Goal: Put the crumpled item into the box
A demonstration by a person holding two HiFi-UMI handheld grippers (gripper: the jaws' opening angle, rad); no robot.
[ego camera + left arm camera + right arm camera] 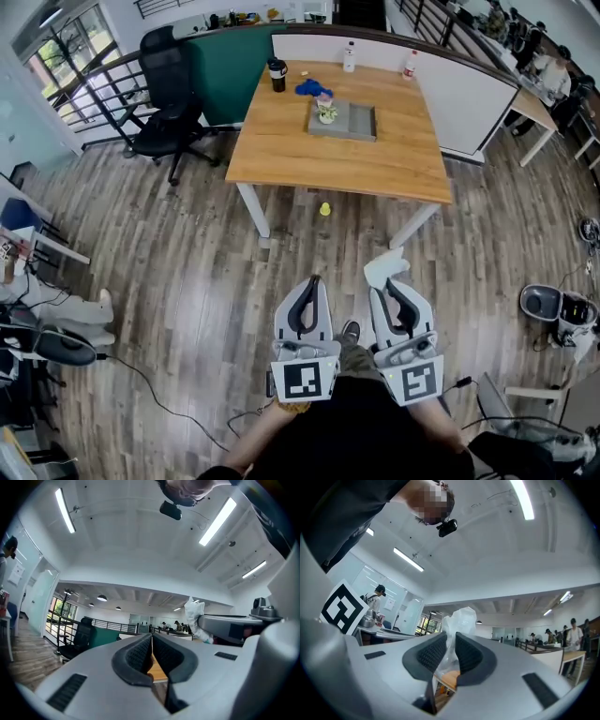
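Step in hand: carry, with the pick already made. Right gripper is clamped on the crumpled item, a wad of thin white plastic film. The pads pinch its lower part and the rest sticks up past the jaw tips. In the head view the wad shows at the tip of that gripper, held low in front of the person over the wood floor, well apart from the desk.

Left gripper has its jaws together with nothing between them. It's idle beside the right one.

The box, a shallow grey one, sits on the far half of the desk with something small in its left corner; can't tell what. A black cup, a blue thing and two bottles are near it.

Next move, my read: walk up to the desk, reach the right gripper over the box, lower it and let the jaws go. The film is light and may cling to the pads or drift, so release low inside the walls.
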